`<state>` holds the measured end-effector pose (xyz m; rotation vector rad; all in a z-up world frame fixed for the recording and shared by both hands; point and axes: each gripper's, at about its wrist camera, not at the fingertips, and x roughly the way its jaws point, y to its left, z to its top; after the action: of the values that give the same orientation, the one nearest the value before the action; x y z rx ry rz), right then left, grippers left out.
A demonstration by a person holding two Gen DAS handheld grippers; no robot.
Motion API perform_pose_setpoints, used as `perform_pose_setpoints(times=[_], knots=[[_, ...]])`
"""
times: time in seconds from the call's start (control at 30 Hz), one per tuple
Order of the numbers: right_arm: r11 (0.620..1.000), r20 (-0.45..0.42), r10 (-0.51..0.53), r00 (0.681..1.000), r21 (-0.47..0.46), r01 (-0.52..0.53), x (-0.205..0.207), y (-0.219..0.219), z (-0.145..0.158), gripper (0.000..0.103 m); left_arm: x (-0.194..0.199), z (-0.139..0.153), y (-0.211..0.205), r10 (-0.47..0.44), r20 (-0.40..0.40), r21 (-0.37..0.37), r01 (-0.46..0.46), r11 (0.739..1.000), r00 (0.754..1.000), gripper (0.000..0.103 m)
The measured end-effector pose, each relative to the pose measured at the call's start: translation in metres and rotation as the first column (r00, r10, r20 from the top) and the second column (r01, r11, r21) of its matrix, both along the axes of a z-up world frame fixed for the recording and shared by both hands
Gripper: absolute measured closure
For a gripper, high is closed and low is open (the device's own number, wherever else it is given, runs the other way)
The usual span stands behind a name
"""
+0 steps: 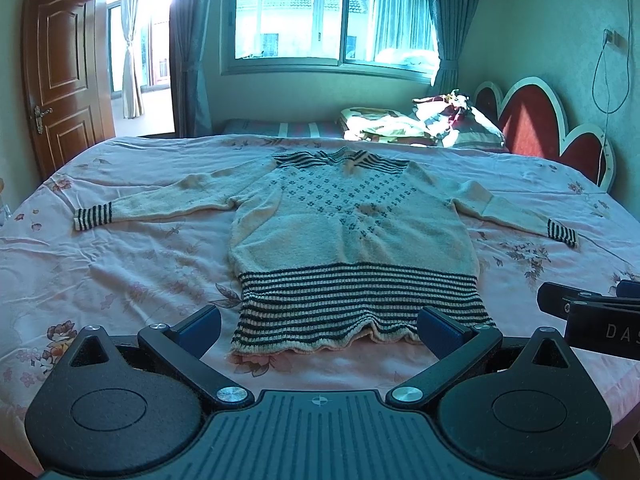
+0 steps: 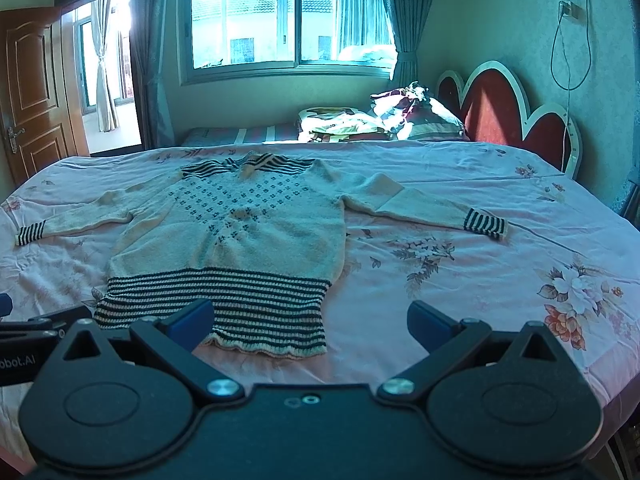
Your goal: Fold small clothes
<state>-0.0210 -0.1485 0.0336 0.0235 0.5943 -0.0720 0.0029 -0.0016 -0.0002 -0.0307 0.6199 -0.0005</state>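
A small cream knit sweater [image 1: 348,224] with dark striped hem, cuffs and collar lies flat on the pink floral bedsheet [image 1: 120,272], sleeves spread to both sides. It also shows in the right wrist view [image 2: 240,224], left of centre. My left gripper [image 1: 320,328] is open and empty, its jaws wide apart just above the striped hem. My right gripper [image 2: 310,324] is open and empty, near the hem's right corner. The right gripper also shows at the right edge of the left wrist view [image 1: 592,308]. Part of the left gripper shows at the left edge of the right wrist view [image 2: 36,332].
A pile of bedding and pillows [image 1: 424,124] lies at the far side by the red headboard [image 1: 536,120]. A brown door [image 1: 60,76] stands open at the left. A window [image 1: 328,16] is behind the bed. A cable [image 1: 604,80] hangs on the right wall.
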Motion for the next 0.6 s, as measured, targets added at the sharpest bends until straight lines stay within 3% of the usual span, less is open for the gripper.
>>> perform_pose_setpoints(times=[0.6], knots=[[1.0,-0.001,-0.004,1.0,0.004,0.004,-0.0012,-0.0022,-0.0018,0.001,-0.0024,-0.002,-0.0003,0.002,-0.002,0.002,-0.002,1.0,1.0,0.0]])
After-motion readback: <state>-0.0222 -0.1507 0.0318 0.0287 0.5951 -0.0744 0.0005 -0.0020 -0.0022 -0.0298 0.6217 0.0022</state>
